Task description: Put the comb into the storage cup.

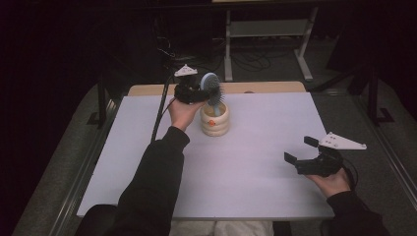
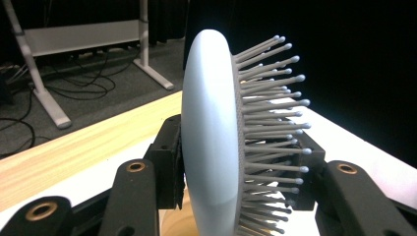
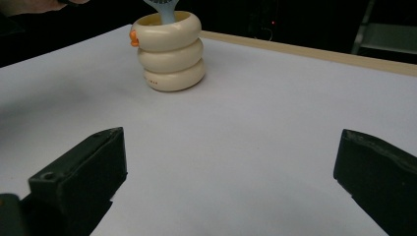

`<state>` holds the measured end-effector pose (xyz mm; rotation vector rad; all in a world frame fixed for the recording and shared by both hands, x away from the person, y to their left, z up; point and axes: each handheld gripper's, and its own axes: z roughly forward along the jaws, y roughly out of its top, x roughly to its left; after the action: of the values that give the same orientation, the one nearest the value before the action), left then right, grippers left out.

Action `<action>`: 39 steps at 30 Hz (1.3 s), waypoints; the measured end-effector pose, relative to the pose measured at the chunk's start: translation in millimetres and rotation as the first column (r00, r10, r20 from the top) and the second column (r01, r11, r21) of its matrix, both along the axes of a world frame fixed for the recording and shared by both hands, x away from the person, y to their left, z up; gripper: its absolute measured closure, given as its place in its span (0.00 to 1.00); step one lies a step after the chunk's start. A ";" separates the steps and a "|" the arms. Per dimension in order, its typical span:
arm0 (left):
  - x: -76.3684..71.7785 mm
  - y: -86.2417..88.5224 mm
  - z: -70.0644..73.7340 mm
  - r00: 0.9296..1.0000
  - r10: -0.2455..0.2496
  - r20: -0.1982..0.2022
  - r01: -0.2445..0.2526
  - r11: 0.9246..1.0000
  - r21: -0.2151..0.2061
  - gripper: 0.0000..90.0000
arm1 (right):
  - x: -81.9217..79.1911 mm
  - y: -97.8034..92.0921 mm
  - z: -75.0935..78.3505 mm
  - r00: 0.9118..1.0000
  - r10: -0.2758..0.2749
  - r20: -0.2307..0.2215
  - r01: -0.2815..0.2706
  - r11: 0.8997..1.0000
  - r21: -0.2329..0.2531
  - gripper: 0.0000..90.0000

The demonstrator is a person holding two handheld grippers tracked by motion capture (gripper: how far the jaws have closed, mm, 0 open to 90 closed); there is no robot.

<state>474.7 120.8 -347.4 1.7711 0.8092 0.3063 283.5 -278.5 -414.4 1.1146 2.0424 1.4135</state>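
Note:
A pale blue hairbrush (image 1: 212, 84) stands upright with its handle down inside a cream ribbed holder (image 1: 215, 119) that has an orange mark on its side. My left gripper (image 1: 196, 91) is shut on the brush head; in the left gripper view the jaws press the smooth back (image 2: 209, 142) and the grey bristles. The holder (image 3: 169, 49) stands at the far left of the right gripper view with the brush handle (image 3: 164, 10) in its mouth. My right gripper (image 1: 301, 150) hovers low at the table's right side, open, with nothing between its jaws.
The white table top (image 1: 246, 162) lies over a wooden board whose edge (image 1: 275, 87) shows at the back. A metal frame (image 1: 268, 29) and loose cables stand on the floor beyond. A dark sleeve (image 1: 152, 182) crosses the near left of the table.

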 end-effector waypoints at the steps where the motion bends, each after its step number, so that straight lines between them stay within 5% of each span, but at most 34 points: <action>1: 0.4 -0.5 -0.7 1.000 -0.002 -0.008 0.002 1.000 0.002 0.57 | 0.1 0.1 -0.2 1.000 0.000 -0.002 0.000 1.000 -0.001 0.00; 10: 2.7 2.1 -2.7 0.999 0.019 -0.051 -0.020 0.999 -0.032 0.52 | 0.5 0.1 -0.7 1.000 0.001 -0.011 -0.001 1.000 0.000 0.00; 39: 1.1 48.8 -17.7 0.993 0.081 -0.083 -0.089 0.990 -0.107 0.43 | 1.5 1.6 -1.7 1.000 0.009 -0.021 -0.009 1.000 -0.014 0.00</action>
<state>475.8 169.6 -365.1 1.6557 0.9419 0.2447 284.9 -276.9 -416.2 1.1202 2.0713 1.3958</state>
